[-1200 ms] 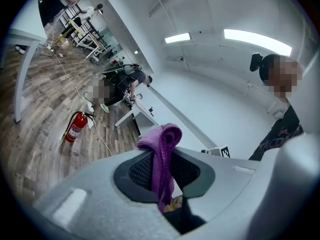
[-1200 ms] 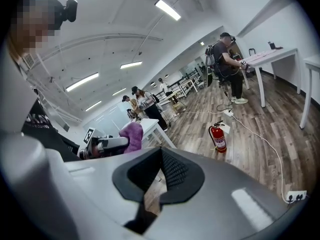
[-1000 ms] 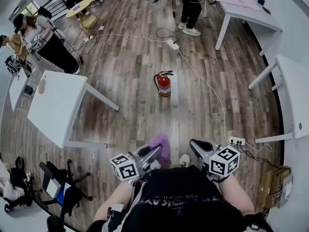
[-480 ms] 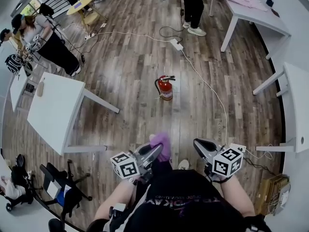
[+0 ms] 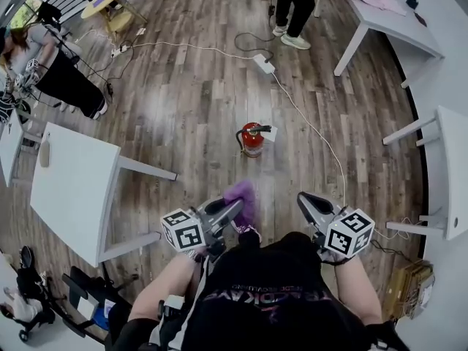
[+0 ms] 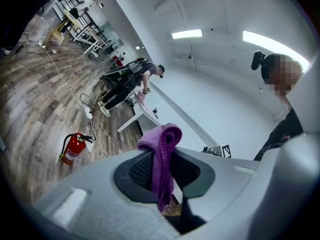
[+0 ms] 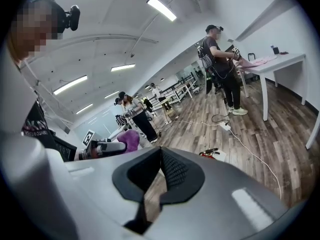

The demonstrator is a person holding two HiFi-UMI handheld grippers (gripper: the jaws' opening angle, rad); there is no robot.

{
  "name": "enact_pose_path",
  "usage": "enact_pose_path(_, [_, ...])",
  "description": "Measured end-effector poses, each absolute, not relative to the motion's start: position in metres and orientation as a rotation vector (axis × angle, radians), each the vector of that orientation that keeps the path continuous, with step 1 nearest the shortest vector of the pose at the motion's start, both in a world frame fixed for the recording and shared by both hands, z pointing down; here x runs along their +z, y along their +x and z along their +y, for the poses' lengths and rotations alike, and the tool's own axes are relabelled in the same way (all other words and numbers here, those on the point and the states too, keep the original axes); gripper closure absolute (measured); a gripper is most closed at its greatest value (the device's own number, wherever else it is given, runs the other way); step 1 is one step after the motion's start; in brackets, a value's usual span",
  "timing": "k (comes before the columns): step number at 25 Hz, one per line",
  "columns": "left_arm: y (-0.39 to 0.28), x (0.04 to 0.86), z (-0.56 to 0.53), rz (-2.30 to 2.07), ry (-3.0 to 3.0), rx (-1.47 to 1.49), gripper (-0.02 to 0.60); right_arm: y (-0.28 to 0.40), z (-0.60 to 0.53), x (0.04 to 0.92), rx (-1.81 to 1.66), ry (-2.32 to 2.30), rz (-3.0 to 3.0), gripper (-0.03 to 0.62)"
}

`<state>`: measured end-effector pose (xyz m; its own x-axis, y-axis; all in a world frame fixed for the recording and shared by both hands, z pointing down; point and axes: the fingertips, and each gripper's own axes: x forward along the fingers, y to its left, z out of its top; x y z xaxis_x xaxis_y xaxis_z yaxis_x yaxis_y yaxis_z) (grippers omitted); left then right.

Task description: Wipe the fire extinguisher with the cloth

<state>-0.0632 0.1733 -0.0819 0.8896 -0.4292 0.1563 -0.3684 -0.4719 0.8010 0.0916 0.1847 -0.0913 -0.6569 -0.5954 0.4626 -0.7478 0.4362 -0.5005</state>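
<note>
Head view, looking steeply down: a wide grey-brown wood-plank floor fills the room, with a white rectangular table standing at the left. Upright on the bare floor ahead of the person is a small red metal fire extinguisher with a black hose and handle, well apart from both tools. It is probably heavy, rigid and smooth-painted, so it could tip or slide under a hard push. The top handle looks like the firmest place to steady it while the body is wiped. Nearer the person, the left gripper is clamped on a soft purple knitted cloth, which hangs limp and light between its jaws. The right gripper has its jaws closed together on nothing.
</note>
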Motion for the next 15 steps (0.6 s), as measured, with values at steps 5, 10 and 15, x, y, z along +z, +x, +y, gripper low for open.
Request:
enact_pose_path(5, [-0.087, -0.071, 0.128, -0.594, 2.101, -0.052, 0.518, 0.075, 0.135, -0.086, 1.026, 1.143, -2.465, 0.589])
enact_pose_path(10, [-0.095, -0.047, 0.099, -0.661, 2.028, -0.053, 0.518, 0.071, 0.094, -0.067, 1.047, 1.016, -2.444, 0.589])
enact_pose_path(15, [-0.08, -0.016, 0.062, -0.745, 1.97, -0.093, 0.518, 0.085, 0.041, -0.03, 1.058, 0.87, -2.444, 0.589])
